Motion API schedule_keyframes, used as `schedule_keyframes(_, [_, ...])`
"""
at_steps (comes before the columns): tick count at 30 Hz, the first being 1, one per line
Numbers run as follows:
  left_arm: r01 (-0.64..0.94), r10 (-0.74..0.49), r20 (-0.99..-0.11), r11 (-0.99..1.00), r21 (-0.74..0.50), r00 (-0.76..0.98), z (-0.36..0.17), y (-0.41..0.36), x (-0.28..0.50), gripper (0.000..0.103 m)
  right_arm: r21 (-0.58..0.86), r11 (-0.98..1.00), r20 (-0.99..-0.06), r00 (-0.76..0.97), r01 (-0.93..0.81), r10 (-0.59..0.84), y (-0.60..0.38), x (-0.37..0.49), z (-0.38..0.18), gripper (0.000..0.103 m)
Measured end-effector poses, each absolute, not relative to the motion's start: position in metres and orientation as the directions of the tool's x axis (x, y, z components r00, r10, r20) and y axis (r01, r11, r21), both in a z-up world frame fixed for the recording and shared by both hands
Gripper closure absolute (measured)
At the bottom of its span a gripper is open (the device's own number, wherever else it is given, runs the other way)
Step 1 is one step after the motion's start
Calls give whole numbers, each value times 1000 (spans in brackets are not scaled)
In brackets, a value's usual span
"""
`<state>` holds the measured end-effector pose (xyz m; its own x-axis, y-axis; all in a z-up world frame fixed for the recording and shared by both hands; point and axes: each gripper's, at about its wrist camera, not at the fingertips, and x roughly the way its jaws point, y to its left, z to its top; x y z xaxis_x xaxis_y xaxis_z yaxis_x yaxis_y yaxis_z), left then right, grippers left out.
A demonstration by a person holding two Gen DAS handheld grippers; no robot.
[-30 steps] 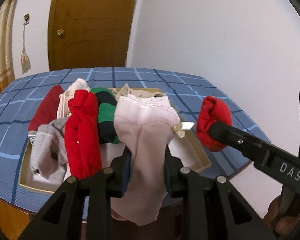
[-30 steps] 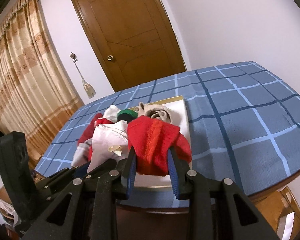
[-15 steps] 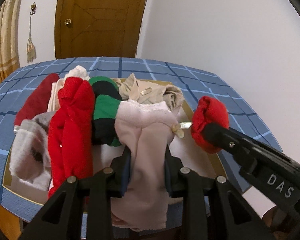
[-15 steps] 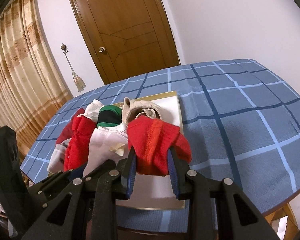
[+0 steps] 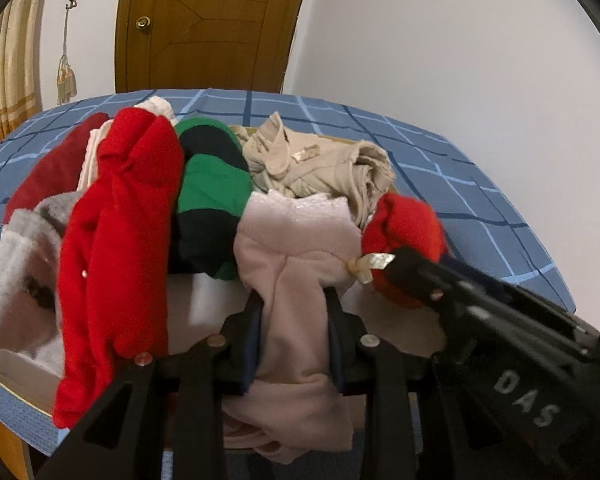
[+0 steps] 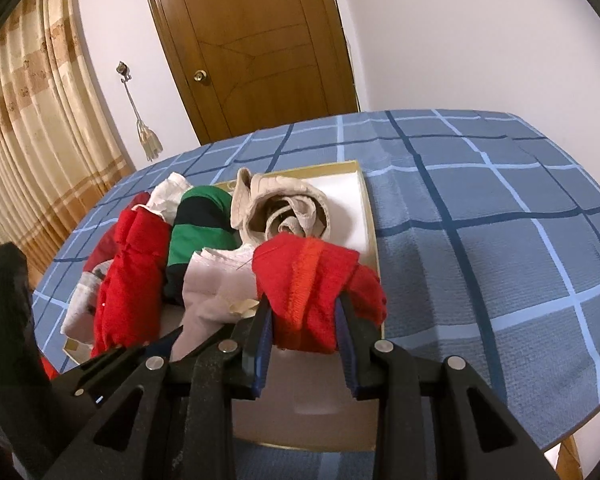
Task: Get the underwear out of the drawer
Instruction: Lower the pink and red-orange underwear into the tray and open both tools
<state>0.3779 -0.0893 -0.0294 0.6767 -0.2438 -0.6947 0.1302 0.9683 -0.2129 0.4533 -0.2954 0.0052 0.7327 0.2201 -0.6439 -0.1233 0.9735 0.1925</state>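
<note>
1. Step in hand, as I judge it: both pieces are gripped and being carried clear of the drawer [image 6: 366, 216]. The left gripper [image 5: 294, 320] is clamped on the pale pink underwear [image 5: 296, 248] at lower centre of the left view, the cloth hanging down between its fingers.
2. The right gripper [image 6: 304, 324] is clamped on the red underwear [image 6: 312, 280] at centre of the right view, just over the drawer's near right corner.
3. Left in the drawer: a long red piece [image 5: 120, 240], a green-and-black piece [image 5: 210, 196], a beige bundle [image 5: 320, 168] and grey cloth [image 5: 16, 280] at the left edge.
4. Next move probably calls for carrying both pieces sideways over the blue checked tablecloth [image 6: 500, 216] — clear of the drawer rim — before letting go.
5. Against the earlier frames, the drawer and its pile sit larger and nearer in both views — both grips are unchanged.
</note>
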Motion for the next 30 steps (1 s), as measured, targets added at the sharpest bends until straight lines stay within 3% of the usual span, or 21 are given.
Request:
schedule_keyframes(7, [133, -230, -693, 972, -192, 683, -34, -91, 383, 76, 232, 966, -665, 707, -111, 241, -297, 462, -7, 70])
schedule_keyframes(16, [149, -221, -682, 975, -163, 698, -39, -95, 383, 55, 291, 950, -664, 691, -114, 286, -303, 465, -10, 70])
schedule_keyframes(17, [154, -227, -683, 974, -167, 695, -39, -95, 383, 44, 301, 947, -664, 688, -114, 294, -305, 466, -11, 70])
schedule_keyframes(18, [164, -235, -689, 972, -169, 685, -38, -96, 383, 26, 316, 942, -661, 685, -117, 307, -306, 466, -11, 68])
schedule_keyframes(20, [142, -202, -713, 979, -143, 671, -39, -99, 383, 4, 349, 928, -648, 681, -133, 341, -309, 465, -11, 59])
schedule_keyframes(21, [123, -180, -718, 984, -131, 672, -40, -98, 382, 1, 376, 915, -636, 677, -147, 370, -310, 464, -10, 49])
schedule_keyframes(22, [118, -177, -716, 984, -133, 675, -40, -97, 381, 1, 406, 900, -623, 673, -157, 398, -312, 462, -9, 39])
schedule_keyframes(24, [126, -193, -715, 981, -147, 672, -40, -97, 380, 1, 474, 863, -584, 670, -177, 458, -316, 456, -5, 33])
schedule_keyframes(30, [126, -226, -701, 973, -192, 676, -31, -89, 366, 1, 524, 838, -514, 727, -154, 455, -329, 433, 9, 33])
